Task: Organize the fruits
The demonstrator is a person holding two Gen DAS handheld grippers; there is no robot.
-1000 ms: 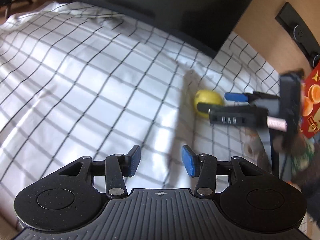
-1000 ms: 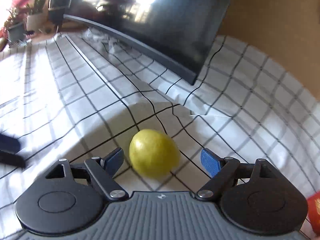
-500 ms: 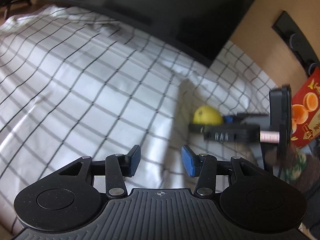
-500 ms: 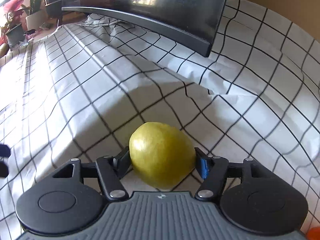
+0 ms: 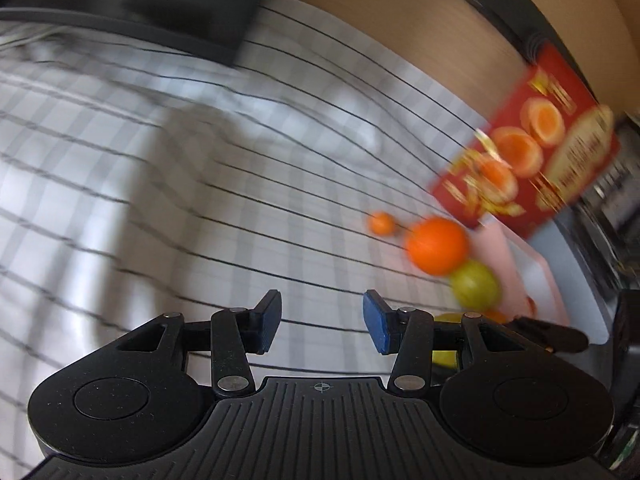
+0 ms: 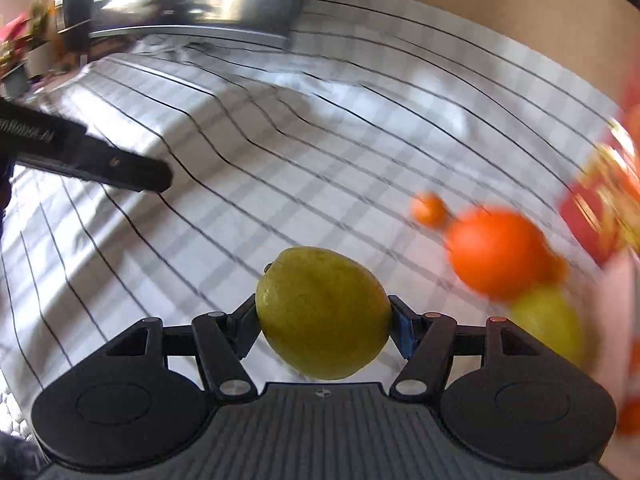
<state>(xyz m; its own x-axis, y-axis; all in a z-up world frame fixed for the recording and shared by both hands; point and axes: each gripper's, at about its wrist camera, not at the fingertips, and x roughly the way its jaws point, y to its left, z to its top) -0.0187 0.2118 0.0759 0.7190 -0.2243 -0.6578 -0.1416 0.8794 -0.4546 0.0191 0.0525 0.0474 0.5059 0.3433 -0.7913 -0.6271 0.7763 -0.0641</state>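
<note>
Right gripper (image 6: pixel 323 320): fingers pinching a yellow-green lemon (image 6: pixel 324 312), held above the checked cloth (image 6: pixel 280 140). Left gripper (image 5: pixel 320 322): fingers spread, nothing between them. Large orange (image 5: pixel 437 245), small orange (image 5: pixel 381 223) and green fruit (image 5: pixel 475 284) near a red box (image 5: pixel 528 164), right; all blurred.

Fruit count: two yellow-green, two orange

One yellow-green fruit (image 6: pixel 324 312) sits clamped between the right claw's (image 6: pixel 323 326) fingers; a second green fruit (image 6: pixel 548 324) lies ahead to its right, touching the big orange (image 6: pixel 496 254), with one small orange (image 6: pixel 429 209) just beyond; one red box (image 5: pixel 528 160).
</note>
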